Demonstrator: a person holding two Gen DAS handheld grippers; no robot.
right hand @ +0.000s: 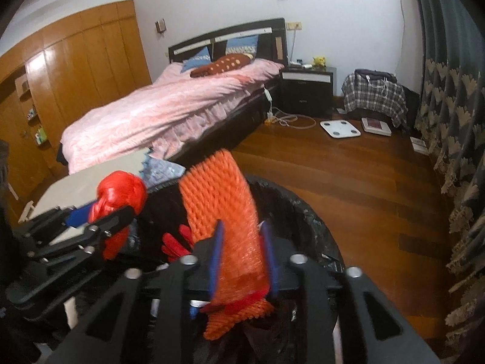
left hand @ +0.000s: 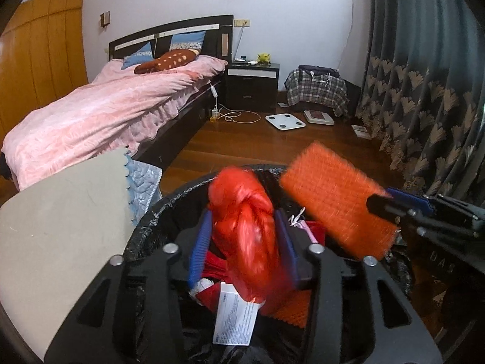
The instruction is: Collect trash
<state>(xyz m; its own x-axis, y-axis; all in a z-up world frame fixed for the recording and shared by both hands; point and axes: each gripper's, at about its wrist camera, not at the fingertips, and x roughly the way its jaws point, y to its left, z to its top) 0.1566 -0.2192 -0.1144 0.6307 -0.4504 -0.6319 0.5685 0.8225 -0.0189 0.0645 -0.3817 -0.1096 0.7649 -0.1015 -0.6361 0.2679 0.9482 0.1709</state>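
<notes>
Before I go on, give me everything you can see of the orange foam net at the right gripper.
The orange foam net is a flat, roughly rectangular sleeve of ribbed mesh that looks like soft foam. It stands tilted, upper end free, lower end between the blue pads of the right gripper, over the trash bin lined with a black bag. Motion blur hides whether the pads press it. The left view shows it beside the red plastic bag.

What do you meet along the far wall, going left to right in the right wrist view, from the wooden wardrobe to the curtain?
Wooden wardrobe → bed with pink cover → dark nightstand → plaid-covered chair → patterned curtain.
</notes>
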